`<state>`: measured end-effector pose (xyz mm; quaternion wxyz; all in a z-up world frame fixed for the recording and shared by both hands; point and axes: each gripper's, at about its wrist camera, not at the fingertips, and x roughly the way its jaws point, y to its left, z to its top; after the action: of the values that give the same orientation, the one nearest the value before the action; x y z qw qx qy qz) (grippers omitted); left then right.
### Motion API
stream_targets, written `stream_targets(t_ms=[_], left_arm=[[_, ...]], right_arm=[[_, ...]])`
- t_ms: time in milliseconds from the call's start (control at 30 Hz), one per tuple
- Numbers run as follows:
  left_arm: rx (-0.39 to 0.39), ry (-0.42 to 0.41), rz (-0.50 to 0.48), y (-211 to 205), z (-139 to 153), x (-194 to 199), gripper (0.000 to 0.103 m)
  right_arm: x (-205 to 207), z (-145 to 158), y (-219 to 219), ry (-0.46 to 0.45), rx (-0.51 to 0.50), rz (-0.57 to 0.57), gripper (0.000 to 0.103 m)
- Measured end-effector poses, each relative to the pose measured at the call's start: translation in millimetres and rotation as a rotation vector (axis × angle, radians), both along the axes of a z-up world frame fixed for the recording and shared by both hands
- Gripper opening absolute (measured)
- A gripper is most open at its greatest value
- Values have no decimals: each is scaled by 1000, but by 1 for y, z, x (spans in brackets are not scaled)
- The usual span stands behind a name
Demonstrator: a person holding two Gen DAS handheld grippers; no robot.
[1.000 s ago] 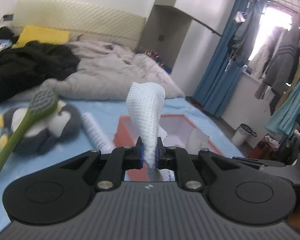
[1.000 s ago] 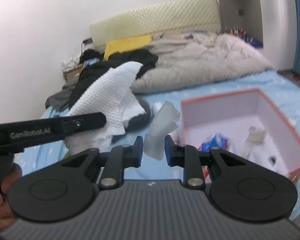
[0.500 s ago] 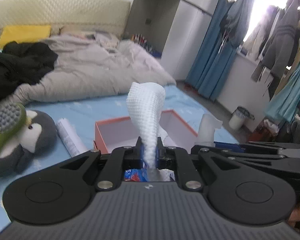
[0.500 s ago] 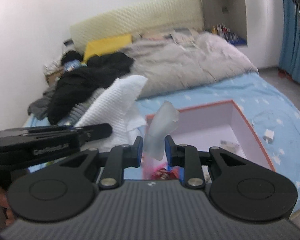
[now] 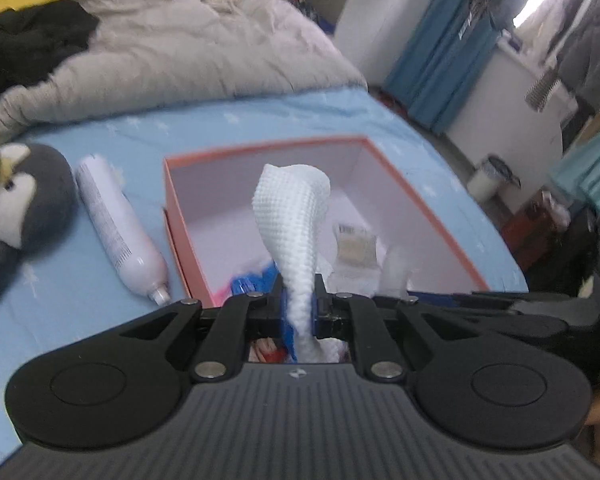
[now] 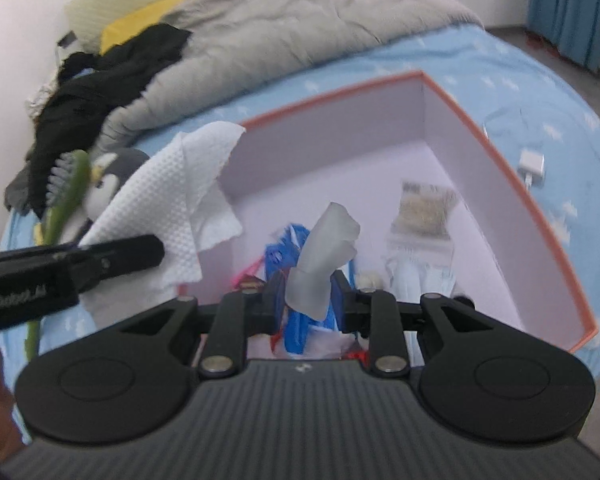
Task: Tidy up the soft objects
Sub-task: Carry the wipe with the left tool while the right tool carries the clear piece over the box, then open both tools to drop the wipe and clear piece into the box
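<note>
Left tongs (image 5: 300, 312) pinched on white cloth (image 5: 296, 216); right tongs (image 6: 306, 300) clamping translucent piece (image 6: 324, 248).

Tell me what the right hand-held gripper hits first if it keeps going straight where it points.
Probably the blue packet lying on the floor of the open box. The right hand-held gripper, holding a translucent soft piece, points down into the box, and nothing else shows in between, though depth is hard to judge.

The left gripper (image 5: 300, 312) pinches a white textured cloth (image 5: 296, 216) above the open orange-rimmed box (image 5: 432, 216).
</note>
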<state>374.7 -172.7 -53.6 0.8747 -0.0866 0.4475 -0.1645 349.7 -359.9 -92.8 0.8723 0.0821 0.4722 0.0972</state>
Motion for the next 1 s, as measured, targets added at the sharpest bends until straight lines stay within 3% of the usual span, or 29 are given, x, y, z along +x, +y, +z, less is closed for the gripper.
stream_targets(t_ms=[267,333,467,633,733,833,1000], left_arm=[[39,80,-41,-4,-29,-8,13],[52,83,-46,-3,-32,-8,14],[71,84,-37,-1,-34,-7,45],[64,69,-31,1,-29,-11,46],[80,38,-26,2,-21,-18,46],[96,-11,-26,5,-7,-29,46],[117,-99,-23,13,19,-54,46]], right_arm=[[-8,-20,-8,35,-22,-15,33],[-8,-21,-12,37,-12,-24,40],[-9,-22,-17,37,-20,-40,43],[-12,-21,-21,34,-7,-46,44],[-18,-12,-22,3,-8,-48,44],[-30,8,-17,-81,-72,-23,44],[-53,41,-16,-190,-85,-14,44]])
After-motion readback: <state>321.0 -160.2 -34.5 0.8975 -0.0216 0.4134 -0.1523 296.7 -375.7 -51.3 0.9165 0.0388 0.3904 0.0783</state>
